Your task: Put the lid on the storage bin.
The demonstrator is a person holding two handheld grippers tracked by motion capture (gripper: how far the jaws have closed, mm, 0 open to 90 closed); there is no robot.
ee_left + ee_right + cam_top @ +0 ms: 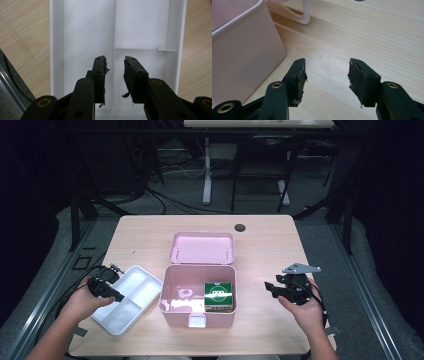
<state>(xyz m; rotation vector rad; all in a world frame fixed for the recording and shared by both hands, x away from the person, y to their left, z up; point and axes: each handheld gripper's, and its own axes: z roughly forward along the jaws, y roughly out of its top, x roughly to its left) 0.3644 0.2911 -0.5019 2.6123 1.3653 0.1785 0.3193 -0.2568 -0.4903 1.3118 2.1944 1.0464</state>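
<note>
A white divided tray (134, 284) lies on the table at the left. My left gripper (119, 297) hangs over its near part. In the left gripper view this gripper (115, 65) is open, its jaws on either side of the tray's middle divider (115, 30), with a gap to each pad. An open pink box (197, 319) stands in the middle, with a green carton (218, 294) and a small white piece (185, 293) inside. My right gripper (267, 287) is to the right of the box, open. In its own view nothing but bare wood lies between the jaws of the right gripper (327, 72), and the box wall (242, 50) is at the left.
The pink lid (202, 248) lies flat behind the box, and its edge (298, 13) shows beyond my right jaws. A dark round cable hole (240, 227) sits near the table's far edge. Bare wooden tabletop (270, 255) stretches to the right and behind.
</note>
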